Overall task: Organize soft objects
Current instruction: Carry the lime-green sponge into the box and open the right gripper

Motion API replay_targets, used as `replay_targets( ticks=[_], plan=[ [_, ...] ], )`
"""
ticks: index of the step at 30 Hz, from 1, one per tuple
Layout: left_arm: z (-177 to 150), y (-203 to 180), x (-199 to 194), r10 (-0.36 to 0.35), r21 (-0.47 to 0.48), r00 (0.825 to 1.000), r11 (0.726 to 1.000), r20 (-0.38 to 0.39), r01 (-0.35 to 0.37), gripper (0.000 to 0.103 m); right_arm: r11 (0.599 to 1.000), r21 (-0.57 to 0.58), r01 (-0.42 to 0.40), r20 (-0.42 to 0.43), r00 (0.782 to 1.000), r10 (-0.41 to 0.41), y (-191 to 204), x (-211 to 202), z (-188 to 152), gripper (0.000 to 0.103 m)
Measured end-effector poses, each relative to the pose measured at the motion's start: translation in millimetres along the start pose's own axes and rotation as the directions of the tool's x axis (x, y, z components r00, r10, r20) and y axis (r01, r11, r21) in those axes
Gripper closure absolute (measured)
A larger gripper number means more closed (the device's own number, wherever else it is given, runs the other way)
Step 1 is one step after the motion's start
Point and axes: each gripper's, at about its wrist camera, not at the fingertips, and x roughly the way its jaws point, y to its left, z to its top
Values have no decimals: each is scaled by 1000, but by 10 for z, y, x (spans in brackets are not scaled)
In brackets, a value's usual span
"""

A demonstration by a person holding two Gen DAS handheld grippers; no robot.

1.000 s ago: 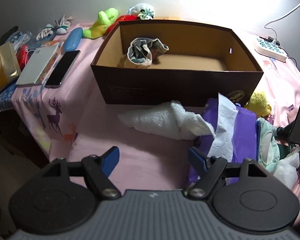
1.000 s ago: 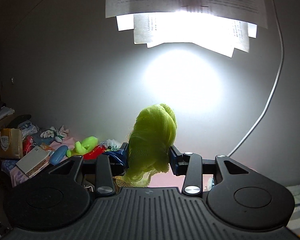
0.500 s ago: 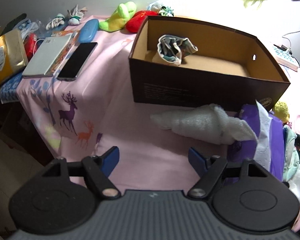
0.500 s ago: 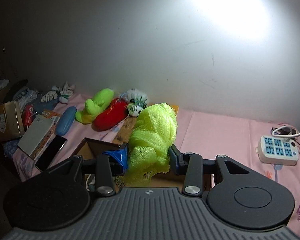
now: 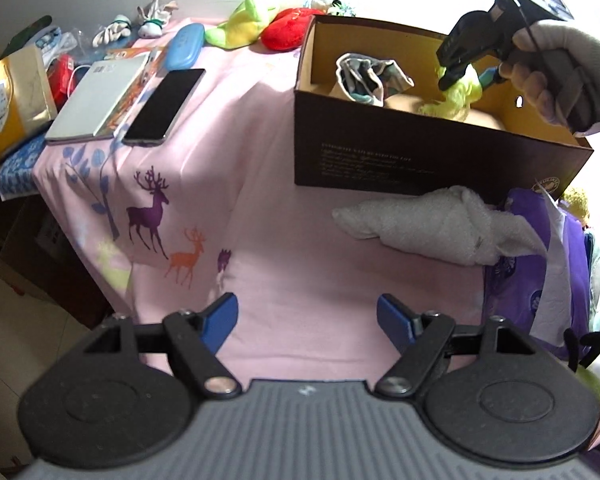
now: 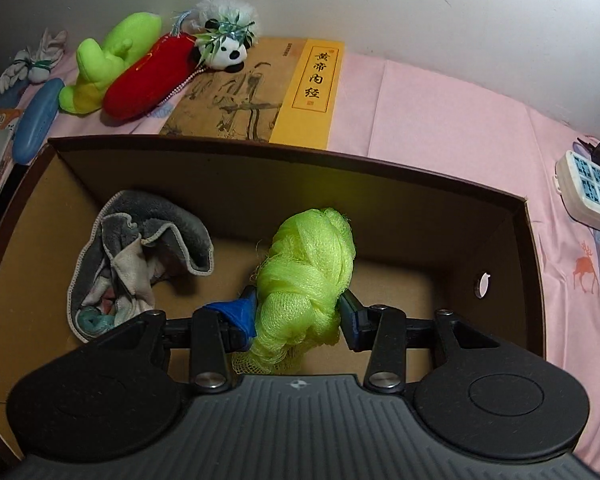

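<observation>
Right wrist view: one yellow-green mesh puff is being lowered into one brown box by the right gripper, whose jaws are opening around it, pads still touching. One gray cloth is lying beside it. Outside, one white towel is lying near the left gripper, jaws apart and empty. Three plush toys are being left behind the box.

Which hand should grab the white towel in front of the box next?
Left. Its gripper is open and empty just before the towel; the right gripper, jaws opening, has the green mesh between them over the box.
</observation>
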Motion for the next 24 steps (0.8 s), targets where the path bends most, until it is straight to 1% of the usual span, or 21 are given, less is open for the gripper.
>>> replay_targets(
  ticks=[2, 4, 7, 9, 10, 12, 13, 14, 16, 17, 19, 20, 22, 24],
  plan=[
    [5, 28, 14, 0, -5, 1000, 1000, -2, 0, 24, 998, 17, -63, -17, 998, 63, -25, 51, 9, 74],
    [14, 44, 27, -2, -11, 1000, 1000, -3, 2, 23, 993, -1, -115, -38, 993, 115, -23, 73, 5, 74],
    [29, 40, 39, -5, -8, 1000, 1000, -3, 5, 23, 996, -53, -72, -11, 997, 71, 33, 31, -25, 73],
    [40, 25, 45, -3, -14, 1000, 1000, -7, 3, 23, 994, -88, -66, -14, 998, 65, 46, 3, -36, 73],
    [49, 14, 47, -5, -13, 1000, 1000, -7, 5, 23, 992, -94, -83, -17, 996, 82, 37, -23, -43, 73],
    [60, -12, 44, -10, -7, 1000, 1000, -5, 10, 22, 982, -54, -182, -7, 983, 182, -55, -116, -54, 73],
    [65, -27, 39, -13, -4, 1000, 1000, -4, 13, 22, 978, -32, -208, 2, 978, 208, -92, -161, -56, 73],
    [70, -50, 36, -16, 0, 1000, 1000, -2, 16, 22, 981, -35, -192, 12, 981, 193, -89, -174, -38, 73],
    [83, -96, 33, -23, 6, 1000, 1000, -2, 23, 22, 988, -49, -143, 55, 988, 146, -94, -246, -57, 73],
    [88, -117, 27, -25, 9, 1000, 1000, -2, 25, 22, 987, -24, -159, 75, 984, 160, -138, -289, -57, 72],
    [94, -149, 3, -26, 14, 1000, 1000, 5, 26, 22, 962, 58, -268, 106, 960, 261, -271, -376, -64, 72],
    [99, -164, -6, -27, 14, 1000, 1000, 8, 26, 22, 952, 83, -295, 133, 950, 283, -320, -412, -59, 72],
    [103, -181, -21, -30, 11, 1000, 999, 10, 30, 22, 952, 92, -291, 212, 940, 267, -354, -568, -100, 72],
    [104, -200, -31, -35, 8, 999, 999, 8, 35, 22, 951, 86, -298, 253, 930, 268, -364, -702, -131, 72]
  ],
)
